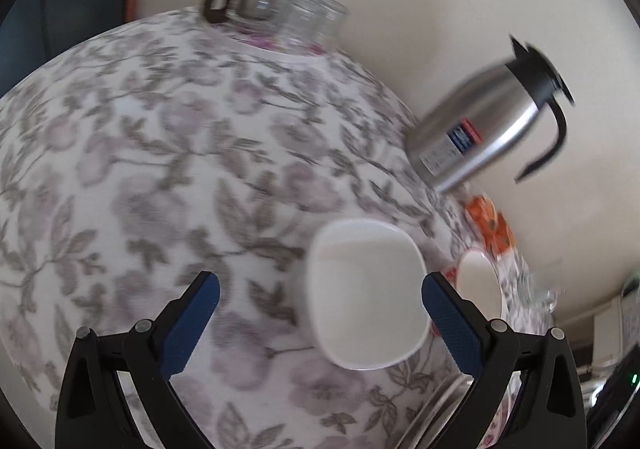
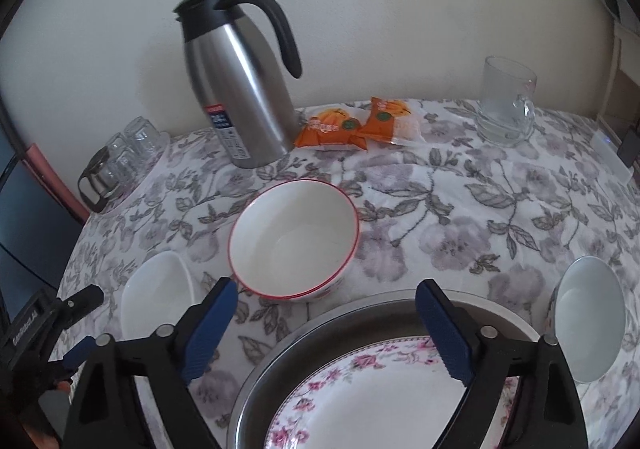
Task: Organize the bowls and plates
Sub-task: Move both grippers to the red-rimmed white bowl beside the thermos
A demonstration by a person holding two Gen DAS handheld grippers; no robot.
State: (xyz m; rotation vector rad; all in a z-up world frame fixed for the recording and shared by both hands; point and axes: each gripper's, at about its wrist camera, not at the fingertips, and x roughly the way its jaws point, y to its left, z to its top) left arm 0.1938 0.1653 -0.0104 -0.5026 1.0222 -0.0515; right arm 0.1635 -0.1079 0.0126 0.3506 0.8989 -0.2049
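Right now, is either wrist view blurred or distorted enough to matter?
Left wrist view: motion blur smears the tablecloth print and the glasses; the thermos looks steeply tilted. Right wrist view: mostly sharp, the thermos and red-rimmed bowl crisp, with fisheye bending at the edges.

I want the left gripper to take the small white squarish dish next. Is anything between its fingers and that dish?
Nothing visible blocks it. In the left wrist view the left gripper is open, and the white squarish dish lies on the floral tablecloth just ahead, toward the right finger. The red-rimmed bowl sits beyond it.
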